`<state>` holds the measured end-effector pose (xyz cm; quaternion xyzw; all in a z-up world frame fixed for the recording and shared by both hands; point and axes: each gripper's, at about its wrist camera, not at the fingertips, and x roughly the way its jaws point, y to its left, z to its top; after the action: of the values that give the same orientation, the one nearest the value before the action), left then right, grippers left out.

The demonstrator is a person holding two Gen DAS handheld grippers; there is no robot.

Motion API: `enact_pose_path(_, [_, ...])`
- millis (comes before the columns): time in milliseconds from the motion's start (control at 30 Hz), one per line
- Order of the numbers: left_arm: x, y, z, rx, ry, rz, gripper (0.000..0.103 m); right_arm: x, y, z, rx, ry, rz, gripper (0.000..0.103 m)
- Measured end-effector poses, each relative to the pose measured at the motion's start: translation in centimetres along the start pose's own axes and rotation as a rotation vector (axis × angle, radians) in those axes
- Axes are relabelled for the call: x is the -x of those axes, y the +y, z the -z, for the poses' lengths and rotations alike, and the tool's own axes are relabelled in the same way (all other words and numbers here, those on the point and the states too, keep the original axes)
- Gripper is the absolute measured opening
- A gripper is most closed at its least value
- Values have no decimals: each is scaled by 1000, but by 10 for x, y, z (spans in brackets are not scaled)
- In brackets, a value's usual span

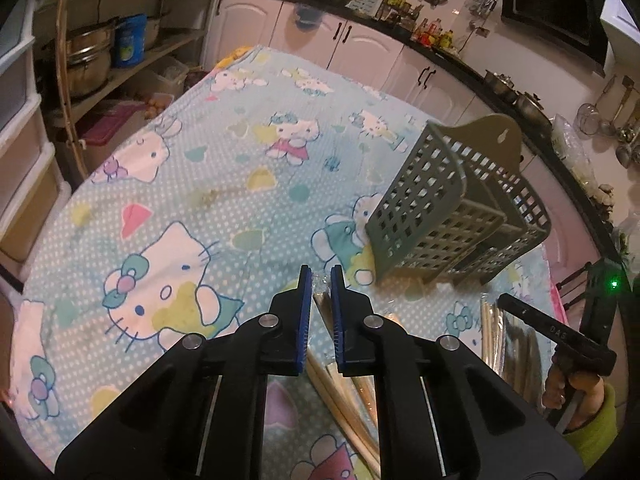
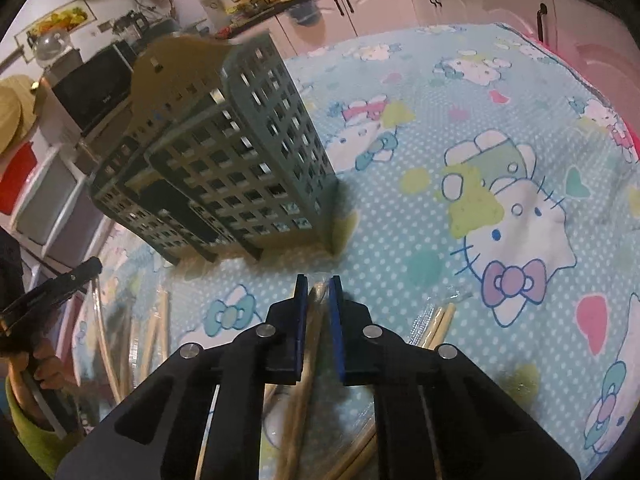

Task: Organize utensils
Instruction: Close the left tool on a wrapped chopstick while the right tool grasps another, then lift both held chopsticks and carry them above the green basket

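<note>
text: "GAS" on right gripper [image 1: 560,340] | cloth [image 1: 200,184]: cartoon cats, unlettered

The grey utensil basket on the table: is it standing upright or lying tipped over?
Upright. The grey utensil basket stands on its base on the tablecloth, opening upward and hanging tab on top. Whether anything is inside cannot be told.

The counter is covered by a pale blue cartoon-cat cloth [image 1: 168,184] with white dots. Beyond it, white cabinet doors [image 1: 360,40] with dark handles are seen under a black worktop crowded with bottles [image 1: 434,34]. To the left, open wooden shelves [image 1: 132,68] carry a steel pot [image 1: 86,56] and a blue tub [image 1: 130,40]. A dark range hood [image 1: 556,4] is mounted on the wall at upper right. A framed fruit picture [image 2: 56,24] is hung above a black microwave [image 2: 96,84].
</note>
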<state>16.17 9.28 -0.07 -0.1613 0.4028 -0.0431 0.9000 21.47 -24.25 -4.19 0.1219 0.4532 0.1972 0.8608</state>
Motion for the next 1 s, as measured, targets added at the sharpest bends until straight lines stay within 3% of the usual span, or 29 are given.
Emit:
enact_pose_path(533, [54, -55, -36, -93, -151, 85, 2, 96, 47, -22, 153, -199, -168, 6])
enact_pose_path(1000, [100, -100, -65, -185, -269, 163, 2, 163, 84, -45, 256, -413, -165, 6])
